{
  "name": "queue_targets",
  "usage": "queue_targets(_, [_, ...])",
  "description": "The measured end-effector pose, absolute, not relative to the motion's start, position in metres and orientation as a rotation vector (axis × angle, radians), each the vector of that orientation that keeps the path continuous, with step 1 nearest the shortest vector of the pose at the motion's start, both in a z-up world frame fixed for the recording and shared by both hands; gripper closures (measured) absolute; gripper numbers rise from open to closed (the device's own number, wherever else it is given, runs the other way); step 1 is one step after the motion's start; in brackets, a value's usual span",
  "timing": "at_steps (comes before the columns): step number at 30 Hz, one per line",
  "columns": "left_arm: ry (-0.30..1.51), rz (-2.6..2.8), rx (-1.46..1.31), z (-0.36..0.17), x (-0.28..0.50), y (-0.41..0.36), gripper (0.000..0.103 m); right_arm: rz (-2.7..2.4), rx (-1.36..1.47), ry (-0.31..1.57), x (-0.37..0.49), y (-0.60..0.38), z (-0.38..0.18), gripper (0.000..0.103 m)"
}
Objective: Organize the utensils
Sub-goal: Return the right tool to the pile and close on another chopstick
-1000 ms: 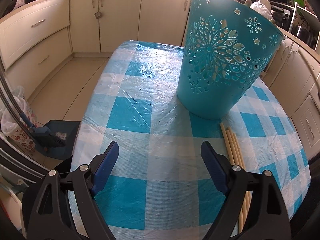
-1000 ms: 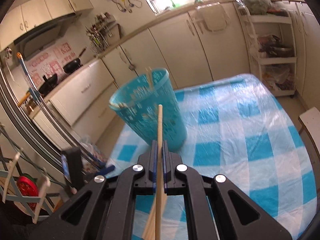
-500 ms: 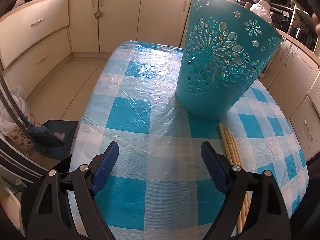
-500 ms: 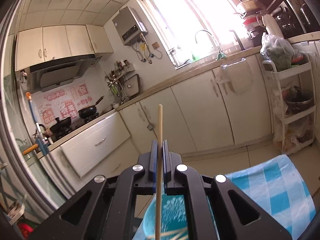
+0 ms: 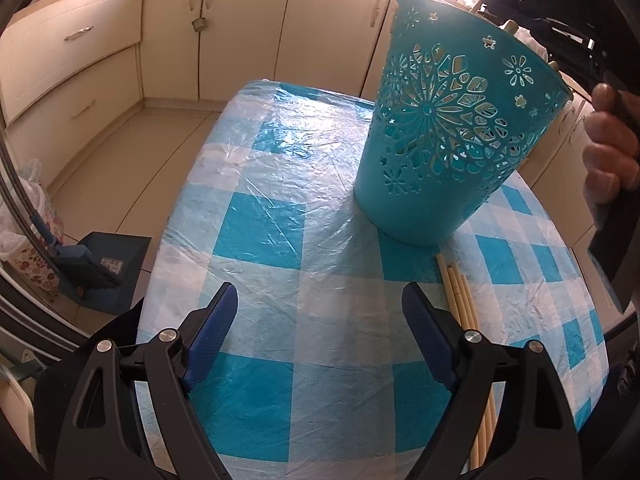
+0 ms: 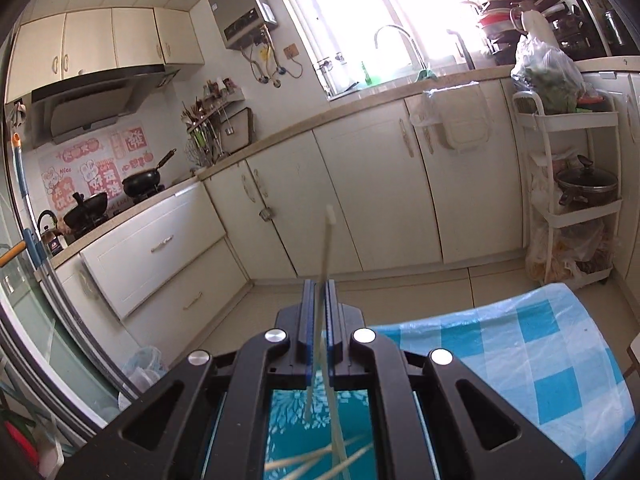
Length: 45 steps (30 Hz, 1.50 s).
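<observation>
A teal cut-out basket (image 5: 448, 152) stands on the blue-checked table (image 5: 280, 220). Three pale wooden chopsticks (image 5: 460, 292) lie side by side on the cloth just in front of it. My left gripper (image 5: 320, 296) hovers over the cloth near them, open and holding nothing. My right gripper (image 6: 319, 284) is shut on one chopstick (image 6: 326, 248), whose tip pokes up past the pads. Directly beneath it is the basket's inside (image 6: 288, 420), with several chopsticks (image 6: 320, 460) lying in it. A person's hand (image 5: 608, 152) holds that gripper at the basket's right rim.
Cream kitchen cabinets (image 5: 248, 32) run behind the table, with the floor between. A blue dustpan (image 5: 100, 268) sits on the floor to the left. A white shelf trolley (image 6: 572, 200) with a pot stands beyond the table's far corner (image 6: 560, 292).
My right gripper has carried its chopstick from in front of the basket to above its opening. The hand has come into the left wrist view. The left gripper has kept still.
</observation>
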<state>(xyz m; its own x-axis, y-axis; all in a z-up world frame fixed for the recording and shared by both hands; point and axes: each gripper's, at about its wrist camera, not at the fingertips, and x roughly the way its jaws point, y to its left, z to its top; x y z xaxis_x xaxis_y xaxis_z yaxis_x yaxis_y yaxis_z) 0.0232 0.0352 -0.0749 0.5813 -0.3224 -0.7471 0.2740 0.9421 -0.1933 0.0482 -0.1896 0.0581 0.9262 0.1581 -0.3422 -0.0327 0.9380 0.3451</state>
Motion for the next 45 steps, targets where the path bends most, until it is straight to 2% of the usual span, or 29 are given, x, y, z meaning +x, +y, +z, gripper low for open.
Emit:
queue_targets(2, [0.887, -0.343, -0.061, -0.075, 0.024, 0.035, 0.022, 0.106, 0.32, 0.387, 0.038, -0.186, 0.057, 0.088])
queue_targets(9, [0.885, -0.321, -0.066, -0.075, 0.024, 0.036, 0.022, 0.113, 0.321, 0.38, -0.024, -0.186, 0.061, 0.08])
queue_targets(11, [0.883, -0.316, -0.066, -0.074, 0.023, 0.037, 0.022, 0.097, 0.317, 0.42, -0.045, -0.185, 0.051, 0.073])
queue_targets(14, [0.882, -0.311, -0.062, -0.074, 0.023, 0.037, 0.022, 0.082, 0.312, 0.528, -0.066, -0.18, 0.024, 0.07])
queue_targets(20, [0.88, -0.302, -0.066, -0.073, 0.022, 0.038, 0.021, 0.053, 0.317, 0.754, -0.083, -0.168, -0.042, 0.07])
queue_targets(23, [0.879, -0.3, -0.068, -0.073, 0.022, 0.039, 0.021, 0.058, 0.305, 0.806, -0.081, -0.16, -0.057, 0.07])
queue_targets(27, [0.878, -0.3, -0.075, -0.073, 0.021, 0.041, 0.021, 0.068, 0.262, 0.839, -0.076, -0.149, -0.065, 0.07])
queue_targets(38, [0.876, -0.303, -0.084, -0.073, 0.021, 0.044, 0.02, 0.012, 0.212, 0.907, -0.064, -0.143, -0.076, 0.078])
queue_targets(45, [0.878, -0.304, -0.083, -0.073, 0.021, 0.043, 0.02, 0.01, 0.237, 0.905, -0.063, -0.146, -0.078, 0.079])
